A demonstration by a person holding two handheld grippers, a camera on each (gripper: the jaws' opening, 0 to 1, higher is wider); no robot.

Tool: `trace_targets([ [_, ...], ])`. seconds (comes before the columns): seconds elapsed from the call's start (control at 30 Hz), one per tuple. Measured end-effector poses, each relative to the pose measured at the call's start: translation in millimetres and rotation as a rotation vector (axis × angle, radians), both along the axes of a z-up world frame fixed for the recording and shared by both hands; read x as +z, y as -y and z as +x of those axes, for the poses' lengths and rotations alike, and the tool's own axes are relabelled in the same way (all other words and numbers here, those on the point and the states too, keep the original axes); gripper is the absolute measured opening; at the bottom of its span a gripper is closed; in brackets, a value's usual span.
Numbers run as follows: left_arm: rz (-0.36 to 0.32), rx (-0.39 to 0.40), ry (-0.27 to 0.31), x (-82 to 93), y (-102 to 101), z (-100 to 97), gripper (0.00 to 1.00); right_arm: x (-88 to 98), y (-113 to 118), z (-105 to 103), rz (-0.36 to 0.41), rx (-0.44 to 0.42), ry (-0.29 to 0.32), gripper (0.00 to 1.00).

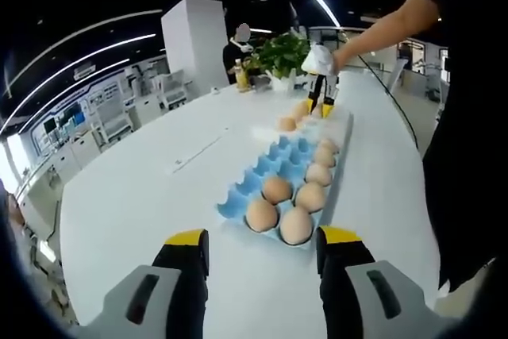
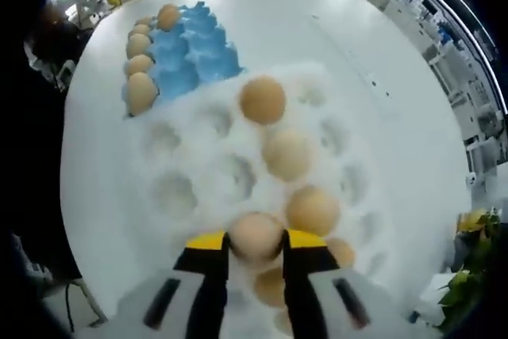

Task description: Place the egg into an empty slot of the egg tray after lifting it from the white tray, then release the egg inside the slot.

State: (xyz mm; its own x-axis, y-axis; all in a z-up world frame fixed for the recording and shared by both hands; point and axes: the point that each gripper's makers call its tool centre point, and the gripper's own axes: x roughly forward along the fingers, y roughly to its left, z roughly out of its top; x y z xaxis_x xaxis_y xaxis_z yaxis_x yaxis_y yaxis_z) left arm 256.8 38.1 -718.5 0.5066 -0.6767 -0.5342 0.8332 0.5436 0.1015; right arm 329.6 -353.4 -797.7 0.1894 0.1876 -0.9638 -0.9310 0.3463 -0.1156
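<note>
In the right gripper view, the right gripper (image 2: 255,245) has its yellow-tipped jaws closed on both sides of one egg (image 2: 255,235), which sits over the near end of the white tray (image 2: 190,156), where more eggs lie in a row beyond it. The blue egg tray (image 2: 190,57) lies on the white surface (image 2: 317,29) just beyond the white tray's far end, with eggs along one side and empty slots on the other. In the left gripper view, the left gripper (image 1: 263,245) hangs with its jaws wide apart and holding nothing, just before the near end of the blue egg tray.
</note>
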Motion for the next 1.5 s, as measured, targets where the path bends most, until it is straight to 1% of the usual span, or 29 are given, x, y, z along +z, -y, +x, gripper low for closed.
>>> trace_targets([
  [0.1, 0.006, -0.006, -0.004, -2.5, 0, -0.8, 0.55, 7.2, 2, 1, 0.003, -0.011, 0.029, 0.26],
  [0.2, -0.001, -0.007, -0.009, -2.8, 0, -0.5, 0.56, 23.1, -1, -3, 0.014, 0.008, 0.049, 0.25],
  [0.27, 0.012, -0.006, -0.009, -5.1, -3, 0.0, 0.59, 32.3, -5, -2, 0.035, 0.005, 0.058, 0.25],
  [0.4, 0.009, -0.008, -0.02, -7.6, -3, -1.0, 0.6, 40.5, -14, -3, 0.043, 0.026, 0.072, 0.26],
  [0.43, 0.01, -0.01, -0.022, -8.2, -3, -1.6, 0.61, 41.0, -15, -2, 0.04, 0.037, 0.082, 0.26],
  [0.5, 0.013, -0.006, -0.028, -9.4, -2, -2.0, 0.64, 42.9, -19, -3, 0.044, 0.044, 0.08, 0.26],
  [0.83, -0.002, -0.01, -0.04, -9.6, 1, -3.4, 0.67, 49.9, -39, -9, 0.061, 0.091, 0.086, 0.26],
  [1.1, -0.003, -0.01, -0.039, -9.6, 1, -4.0, 0.66, 53.4, -58, -11, 0.082, 0.134, 0.09, 0.26],
  [1.27, -0.009, -0.002, -0.015, -5.3, -2, -2.5, 0.65, 51.4, -68, -12, 0.086, 0.15, 0.078, 0.25],
  [1.5, -0.007, 0.001, -0.013, -5.3, -3, -1.7, 0.64, 51.5, -90, -13, 0.11, 0.185, 0.071, 0.25],
])
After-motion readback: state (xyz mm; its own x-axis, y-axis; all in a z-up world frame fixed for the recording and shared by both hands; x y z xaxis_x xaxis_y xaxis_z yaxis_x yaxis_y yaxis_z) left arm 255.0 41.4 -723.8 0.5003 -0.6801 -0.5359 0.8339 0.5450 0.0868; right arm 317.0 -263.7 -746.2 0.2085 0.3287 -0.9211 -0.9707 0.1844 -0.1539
